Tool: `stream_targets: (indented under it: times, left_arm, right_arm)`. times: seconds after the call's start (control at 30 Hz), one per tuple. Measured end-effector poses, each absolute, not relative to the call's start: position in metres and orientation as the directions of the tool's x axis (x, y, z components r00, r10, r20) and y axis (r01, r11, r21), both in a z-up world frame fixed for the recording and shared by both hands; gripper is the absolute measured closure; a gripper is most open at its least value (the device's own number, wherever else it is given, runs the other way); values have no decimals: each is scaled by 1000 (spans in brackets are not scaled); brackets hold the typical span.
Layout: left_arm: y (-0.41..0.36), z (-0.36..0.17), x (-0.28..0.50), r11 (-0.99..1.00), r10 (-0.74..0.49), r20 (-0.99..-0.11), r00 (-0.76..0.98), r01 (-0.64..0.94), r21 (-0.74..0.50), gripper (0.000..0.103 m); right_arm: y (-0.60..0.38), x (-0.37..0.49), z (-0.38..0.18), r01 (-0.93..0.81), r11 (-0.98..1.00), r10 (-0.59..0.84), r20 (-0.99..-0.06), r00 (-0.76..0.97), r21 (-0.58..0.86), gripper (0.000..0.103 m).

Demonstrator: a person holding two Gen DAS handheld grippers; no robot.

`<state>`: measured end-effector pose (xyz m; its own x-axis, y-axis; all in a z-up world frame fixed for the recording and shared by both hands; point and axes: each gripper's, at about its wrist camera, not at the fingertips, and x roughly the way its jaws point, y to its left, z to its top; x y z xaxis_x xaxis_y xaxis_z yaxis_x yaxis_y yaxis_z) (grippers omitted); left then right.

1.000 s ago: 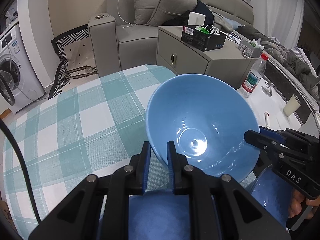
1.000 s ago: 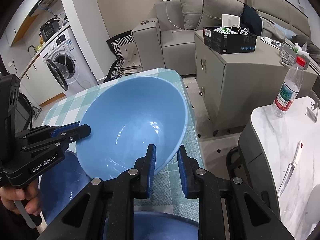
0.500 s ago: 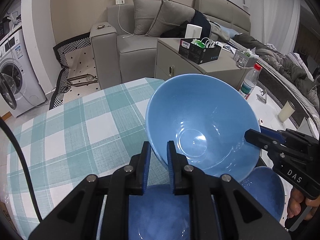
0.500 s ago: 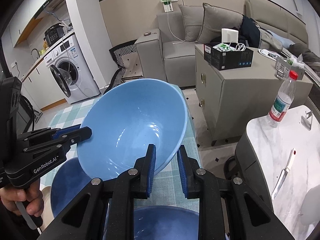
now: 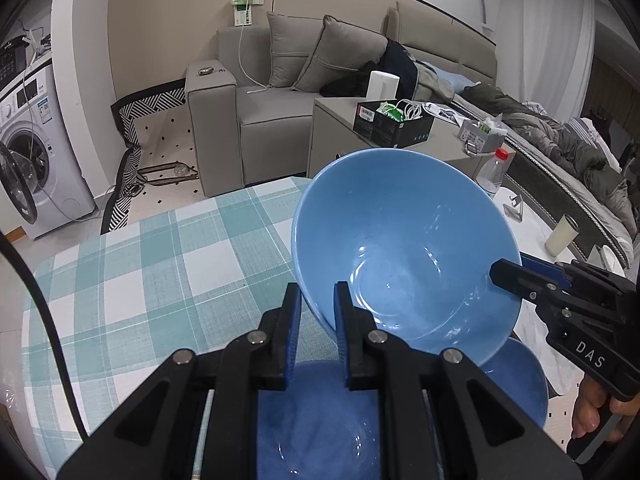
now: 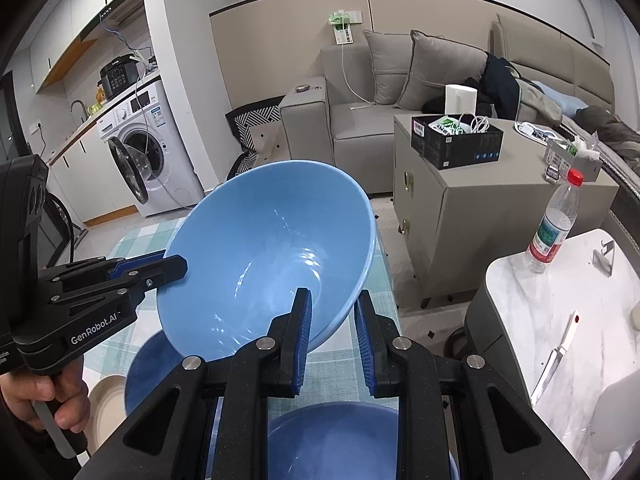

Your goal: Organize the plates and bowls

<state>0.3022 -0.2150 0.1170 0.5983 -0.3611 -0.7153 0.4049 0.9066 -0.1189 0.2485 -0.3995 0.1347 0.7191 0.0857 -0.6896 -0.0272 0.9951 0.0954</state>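
Note:
A large light blue bowl (image 5: 404,248) hangs in the air above the table, held by both grippers at opposite rims. My left gripper (image 5: 316,316) is shut on its near-left rim. My right gripper (image 6: 332,320) is shut on its right rim, and also shows in the left wrist view (image 5: 516,276). The bowl fills the middle of the right wrist view (image 6: 272,248) too. Below it stand two darker blue bowls, one (image 5: 320,424) under my left gripper and one (image 5: 516,384) to the right. A cream plate (image 6: 106,404) lies at the lower left.
The table has a teal and white checked cloth (image 5: 160,272). A white marble side table (image 6: 560,300) with a water bottle (image 6: 554,224) and a knife (image 6: 556,356) stands to the right. A grey cabinet (image 6: 460,200) and a sofa (image 5: 280,112) are behind.
Both grippers have lifted the light blue bowl higher above the table. More of the room and the lower blue bowls now show.

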Motion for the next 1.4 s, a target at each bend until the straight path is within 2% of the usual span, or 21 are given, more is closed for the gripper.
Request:
stream_targets:
  times: [0.9,1.4]
  left_arm:
    - [-177,141,252,919,-347,-676,650,381,-106,89]
    - [-154,136,228,923,-345,-668,659,367,-115,89]
  right_arm:
    - [-362,197,164,-89,988,148,-633,760,124,81]
    - [-337,172,157,-128,984,179,-632,754,125,80]
